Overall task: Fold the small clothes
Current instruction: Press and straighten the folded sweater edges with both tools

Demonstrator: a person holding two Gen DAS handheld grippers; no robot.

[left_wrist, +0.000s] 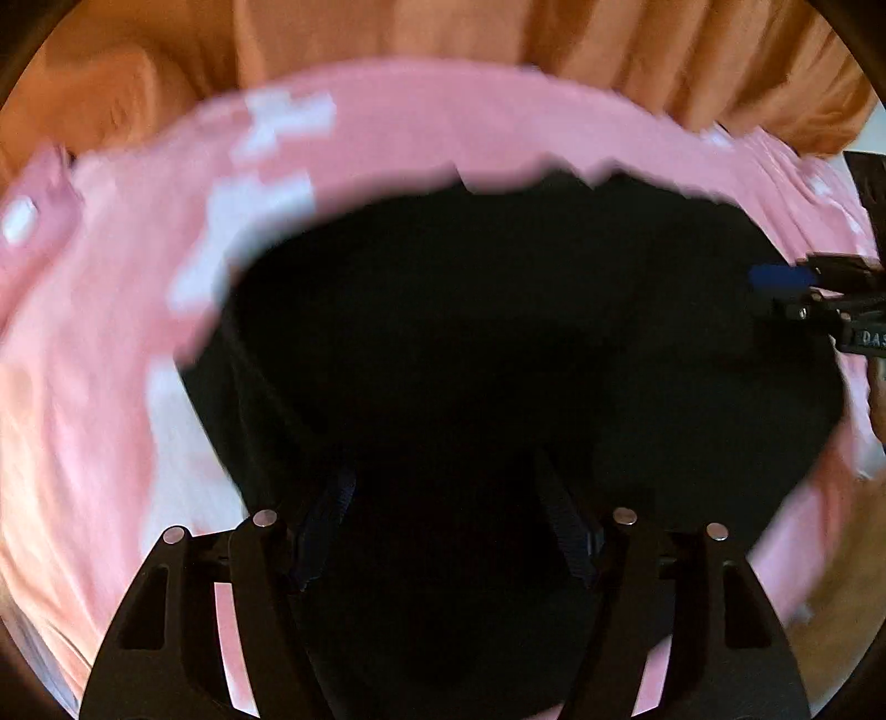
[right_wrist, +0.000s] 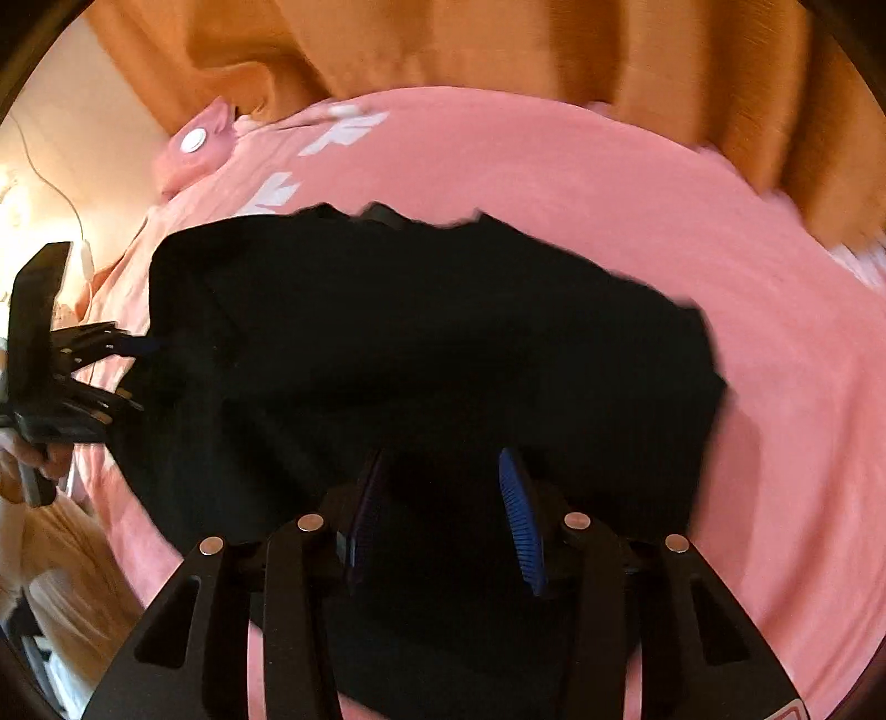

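A black garment [left_wrist: 498, 343] lies spread on a pink bed sheet [left_wrist: 99, 343]; it also shows in the right wrist view [right_wrist: 443, 343]. My left gripper [left_wrist: 448, 487] is open, its blue-padded fingers apart over the garment's near edge. My right gripper [right_wrist: 443, 476] is open too, its blue pads [right_wrist: 520, 520] apart above the near part of the black cloth. The right gripper shows at the right edge of the left wrist view [left_wrist: 786, 288]. The left gripper shows at the left edge of the right wrist view [right_wrist: 127, 365], at the garment's left side. Both views are blurred.
An orange curtain [right_wrist: 554, 50] hangs behind the bed, also in the left wrist view [left_wrist: 443, 33]. The sheet [right_wrist: 720, 277] has white patches [left_wrist: 249, 210]. A pink pillow with a white dot [right_wrist: 194, 144] lies at the far left. A white cable [right_wrist: 61, 199] hangs on the wall.
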